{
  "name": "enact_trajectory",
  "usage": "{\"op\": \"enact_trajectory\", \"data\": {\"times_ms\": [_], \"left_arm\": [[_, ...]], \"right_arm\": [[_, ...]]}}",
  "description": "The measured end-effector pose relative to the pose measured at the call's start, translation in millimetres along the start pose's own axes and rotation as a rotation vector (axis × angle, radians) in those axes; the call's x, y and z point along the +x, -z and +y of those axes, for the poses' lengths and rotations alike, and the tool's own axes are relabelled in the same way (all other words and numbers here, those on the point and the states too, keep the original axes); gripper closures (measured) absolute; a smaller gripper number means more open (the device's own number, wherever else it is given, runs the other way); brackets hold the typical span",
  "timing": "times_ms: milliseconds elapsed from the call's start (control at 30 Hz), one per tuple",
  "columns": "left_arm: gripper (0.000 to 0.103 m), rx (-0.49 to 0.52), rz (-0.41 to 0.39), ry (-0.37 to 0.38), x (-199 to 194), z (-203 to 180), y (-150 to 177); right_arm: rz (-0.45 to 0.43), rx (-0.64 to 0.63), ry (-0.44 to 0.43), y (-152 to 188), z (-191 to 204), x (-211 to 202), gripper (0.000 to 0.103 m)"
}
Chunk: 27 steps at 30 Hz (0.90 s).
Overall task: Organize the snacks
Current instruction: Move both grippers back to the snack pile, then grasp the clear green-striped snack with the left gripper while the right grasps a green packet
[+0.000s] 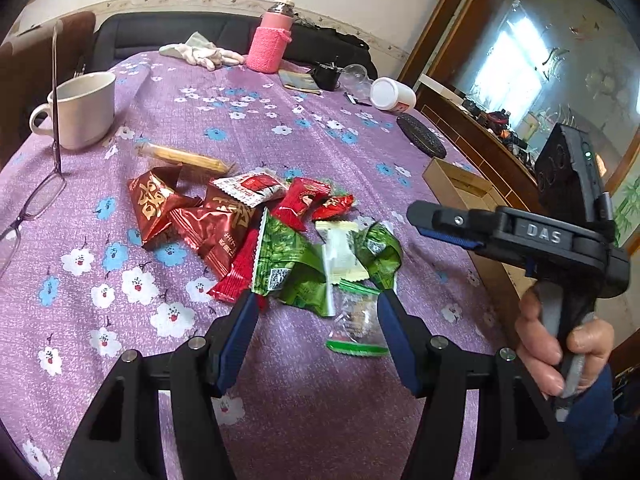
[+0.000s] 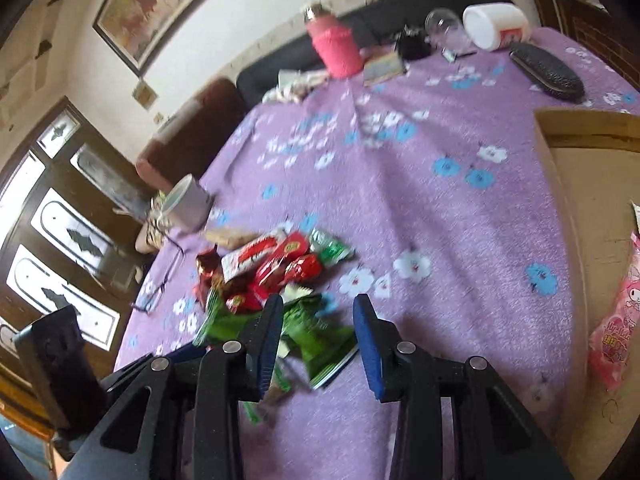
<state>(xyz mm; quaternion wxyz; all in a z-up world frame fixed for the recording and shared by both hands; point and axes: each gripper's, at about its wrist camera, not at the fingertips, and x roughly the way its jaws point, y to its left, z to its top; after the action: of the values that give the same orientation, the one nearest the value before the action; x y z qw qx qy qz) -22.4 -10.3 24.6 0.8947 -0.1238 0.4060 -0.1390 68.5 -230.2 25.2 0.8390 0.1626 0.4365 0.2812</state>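
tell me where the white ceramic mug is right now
In the left wrist view the white ceramic mug stands upright at the table's far left, beside the purple-framed glasses and behind the snack pile.

My left wrist camera looked steeply down along my jaws, close above the snack pile on the table. My right wrist camera (blurred) faced that same pile from its right side, equally near.

I count three green packets, two brown packets, one mug, one pink bottle, one cardboard box.
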Motion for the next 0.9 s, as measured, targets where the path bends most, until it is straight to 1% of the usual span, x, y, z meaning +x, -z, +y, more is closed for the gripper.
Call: {"op": "enact_trajectory", "data": {"times_ms": [67, 167, 200, 233, 267, 367, 567, 600, 633, 667, 700, 800, 900], "left_arm": [[0.042, 0.027, 0.001, -0.004, -6.1, -8.6, 1.9], [0.042, 0.063, 0.037, 0.055, -6.5, -23.0, 7.7], [0.042, 0.083, 0.047, 0.051, -3.8, -27.9, 9.5], [0.042, 0.107, 0.054, 0.025, -0.2, -33.5, 11.6], [0.042, 0.119, 0.067, 0.017, 3.3, -36.5, 12.1], [0.042, 0.12, 0.088, 0.033, 8.1, -37.5, 10.8], [0.042, 0.102, 0.104, 0.042, 10.0, -32.8, 11.8], [0.042, 0.096, 0.107, 0.043, 10.1, -31.6, 11.9], [0.042, 0.091, 0.109, 0.046, 10.2, -30.4, 11.9], [0.042, 0.086, 0.11, 0.051, 10.1, -29.5, 11.8], [0.042, 0.084, 0.11, 0.052, 9.9, -29.1, 11.6], [0.042, 0.086, 0.102, 0.046, 8.5, -29.4, 11.7], [0.042, 0.094, 0.098, 0.036, 8.1, -31.7, 11.4]], "right_arm": [[-0.009, 0.001, -0.035, 2.1, -2.5, 2.6, 0.063], [-0.001, -0.014, -0.077, -2.0, -1.9, 5.7, 0.063], [-0.006, -0.029, -0.074, -3.6, 0.3, 7.0, 0.057], [-0.007, -0.05, -0.065, -3.4, 3.9, 8.5, 0.052], [-0.006, -0.067, -0.059, -2.3, 6.9, 10.5, 0.042], [0.006, -0.114, -0.045, 2.4, 16.1, 17.9, 0.041], [0.081, -0.21, 0.049, 13.8, 25.3, 40.7, 0.041], [0.086, -0.228, 0.062, 16.1, 26.9, 42.6, 0.043], [0.064, -0.263, 0.092, 18.8, 31.5, 41.9, 0.047], [0.054, -0.29, 0.111, 20.6, 34.3, 42.0, 0.065], [0.058, -0.303, 0.108, 21.6, 35.9, 42.6, 0.081], [0.055, -0.277, 0.097, 20.6, 31.0, 40.0, 0.083], [0.021, -0.24, 0.065, 16.3, 26.7, 30.0, 0.083]]}}
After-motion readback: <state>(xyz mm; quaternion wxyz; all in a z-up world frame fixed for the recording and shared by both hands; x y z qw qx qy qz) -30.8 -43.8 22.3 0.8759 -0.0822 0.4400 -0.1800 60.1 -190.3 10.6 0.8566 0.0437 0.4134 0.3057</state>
